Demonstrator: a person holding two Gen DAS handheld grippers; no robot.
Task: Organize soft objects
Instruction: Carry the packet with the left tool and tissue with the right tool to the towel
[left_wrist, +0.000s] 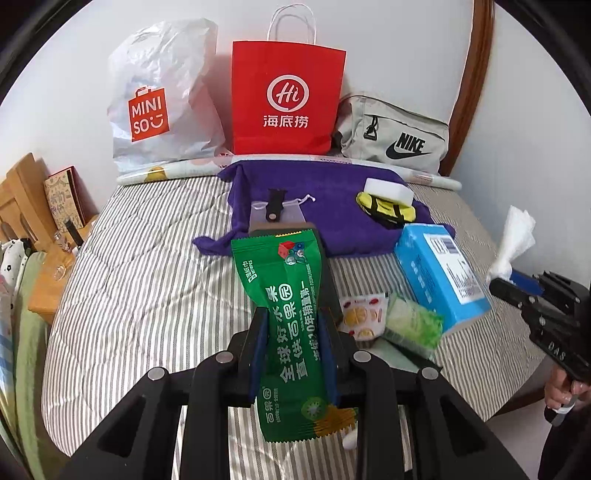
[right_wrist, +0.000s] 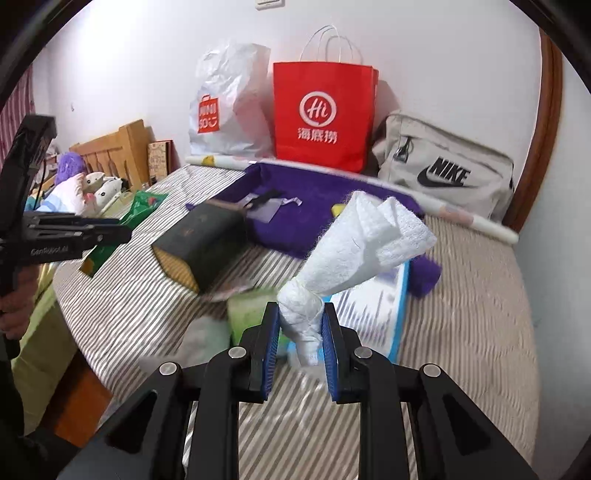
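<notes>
1. Nearest to the left wrist camera is the left gripper (left_wrist: 293, 354); its blue pads pinch a long green foil wet-wipe packet (left_wrist: 291, 314), which stands up between them, above the striped grey-and-white bed cover (left_wrist: 147, 280).
2. The right gripper (right_wrist: 300, 350) is pressed together on the knotted end of a white crumpled soft cloth (right_wrist: 354, 251), held clear of the bed.
3. Below them lie a blue rectangular tissue box (left_wrist: 439, 273), a small pale green tissue pack (left_wrist: 413, 321) and a dark box (right_wrist: 207, 240); further back a purple towel (left_wrist: 325, 192) is spread, with a white sponge block (left_wrist: 388, 190) and a yellow-and-black pouch (left_wrist: 386, 210) on it.
4. At the wall stand a white plastic shopping bag (left_wrist: 166, 96), a red paper bag with white handles (left_wrist: 286, 99) and a grey fabric bag (left_wrist: 399, 136).
5. Step in hand, as I judge: both soft things are lifted and carried. The right view is blurred, so I cannot tell the goal; perhaps a bag.
6. The next move calls for bringing each item over its place, then opening the pads.
</notes>
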